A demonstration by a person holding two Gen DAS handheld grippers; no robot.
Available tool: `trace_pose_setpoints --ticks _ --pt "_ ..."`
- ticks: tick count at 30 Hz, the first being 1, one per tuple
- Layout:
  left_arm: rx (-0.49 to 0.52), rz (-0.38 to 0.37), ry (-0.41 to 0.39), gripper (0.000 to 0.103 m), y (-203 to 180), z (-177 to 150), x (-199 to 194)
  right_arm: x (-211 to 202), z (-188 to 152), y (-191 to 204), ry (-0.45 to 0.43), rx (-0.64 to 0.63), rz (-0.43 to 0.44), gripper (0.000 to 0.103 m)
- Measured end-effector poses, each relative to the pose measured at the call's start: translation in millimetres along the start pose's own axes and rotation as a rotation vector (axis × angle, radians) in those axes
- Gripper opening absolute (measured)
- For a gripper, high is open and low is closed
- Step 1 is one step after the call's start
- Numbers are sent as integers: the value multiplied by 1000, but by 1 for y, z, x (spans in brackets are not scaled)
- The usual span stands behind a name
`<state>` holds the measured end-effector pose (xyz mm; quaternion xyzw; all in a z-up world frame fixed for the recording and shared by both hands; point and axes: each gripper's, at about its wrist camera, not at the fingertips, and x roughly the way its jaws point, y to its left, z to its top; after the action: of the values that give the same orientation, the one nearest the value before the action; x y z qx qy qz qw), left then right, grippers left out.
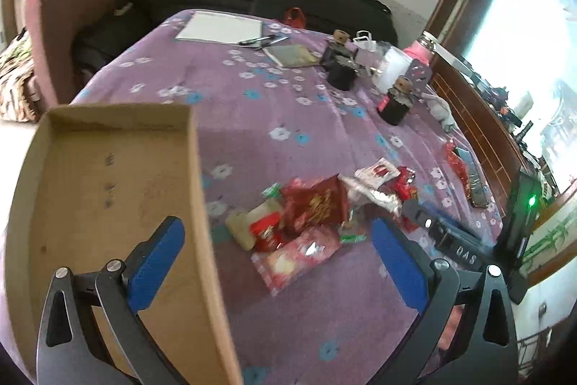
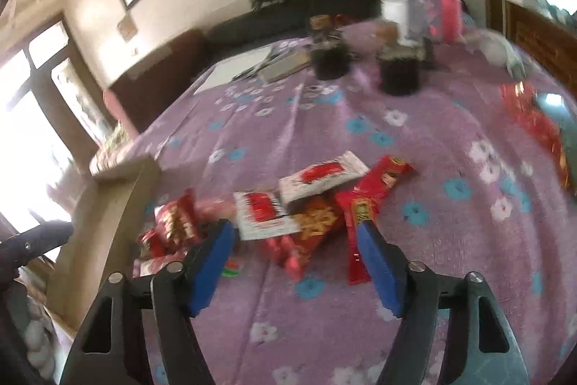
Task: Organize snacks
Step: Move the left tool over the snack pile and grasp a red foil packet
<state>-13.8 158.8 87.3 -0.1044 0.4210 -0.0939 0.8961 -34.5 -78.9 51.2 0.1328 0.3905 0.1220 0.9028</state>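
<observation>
A pile of snack packets [image 1: 313, 208], mostly red, pink and silver, lies on the purple flowered cloth. An empty cardboard box [image 1: 108, 190] stands left of the pile. My left gripper [image 1: 277, 226] is open and empty, its left finger over the box and its right finger beside the pile. In the right wrist view the same pile [image 2: 306, 201] lies just ahead of my right gripper [image 2: 294, 233], which is open and empty above the cloth. The box [image 2: 108, 204] shows at the left there. The right gripper's body [image 1: 443, 233] shows right of the pile in the left wrist view.
Two dark jars [image 1: 395, 103] [image 1: 340, 67], a white container [image 1: 393, 67] and a pink bottle [image 1: 420, 51] stand at the far side. A white pad [image 1: 220, 29], pens and a notebook [image 1: 292, 55] lie farther back. More red packets [image 2: 537, 128] lie at the right edge.
</observation>
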Motion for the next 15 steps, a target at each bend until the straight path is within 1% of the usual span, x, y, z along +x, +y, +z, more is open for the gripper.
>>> trace_pose_setpoints --ticks 2,6,8,10,11,14,15 --pt "56 -13 13 103 -9 9 14 8 -4 -13 29 41 29 65" --pt "187 -10 34 103 -28 19 41 4 -2 -7 13 -42 43 66" --pt "258 -3 45 103 -37 19 52 6 -2 -3 26 -56 74 65" --pt "343 16 61 103 -46 17 64 6 -2 -1 36 -65 113 65" --pt "381 29 70 103 -50 14 72 5 -2 0 35 -71 119 66" --pt "450 41 89 103 -56 8 83 8 -2 2 45 -85 143 65" --pt "471 39 101 100 -58 6 86 11 -2 3 54 -87 142 65"
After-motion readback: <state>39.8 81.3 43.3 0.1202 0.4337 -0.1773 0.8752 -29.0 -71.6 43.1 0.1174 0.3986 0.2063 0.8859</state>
